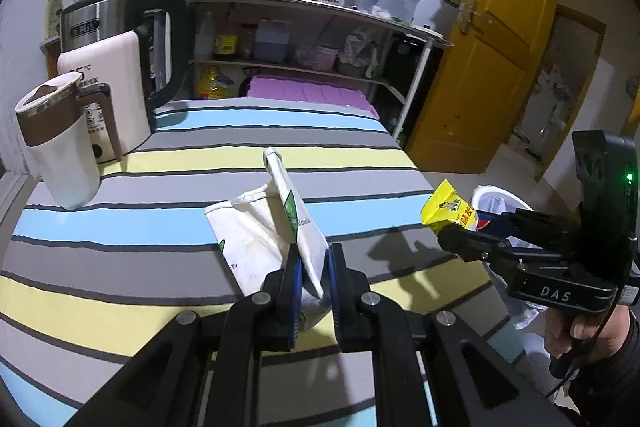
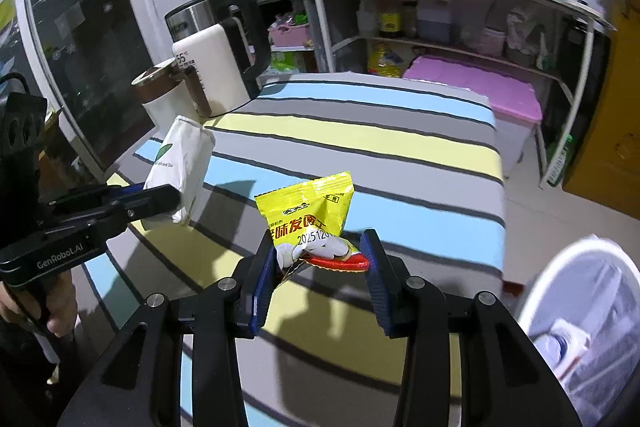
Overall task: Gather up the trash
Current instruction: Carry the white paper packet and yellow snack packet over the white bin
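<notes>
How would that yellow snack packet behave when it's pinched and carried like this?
The yellow snack packet is probably floppy: its lower end is crumpled where the right gripper pinches it. It looks light, since its top stands up unsupported. The glossy film may be slippery, so a looser grip might let it slide out.

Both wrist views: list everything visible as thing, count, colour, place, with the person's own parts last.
White paper bag: one, white with green print, lifted above table.
Snack packet: one, yellow and red, lifted above table.
Trash bin: one, white, floor right of table.
Table: one, striped cloth.
Kettle: one, steel and cream, table's far left.
Mug: one, white and brown, beside kettle.
Shelf unit: one, behind table.
Door: one, yellow, right.
Left gripper: shut on bag.
Right gripper: shut on packet.
</notes>
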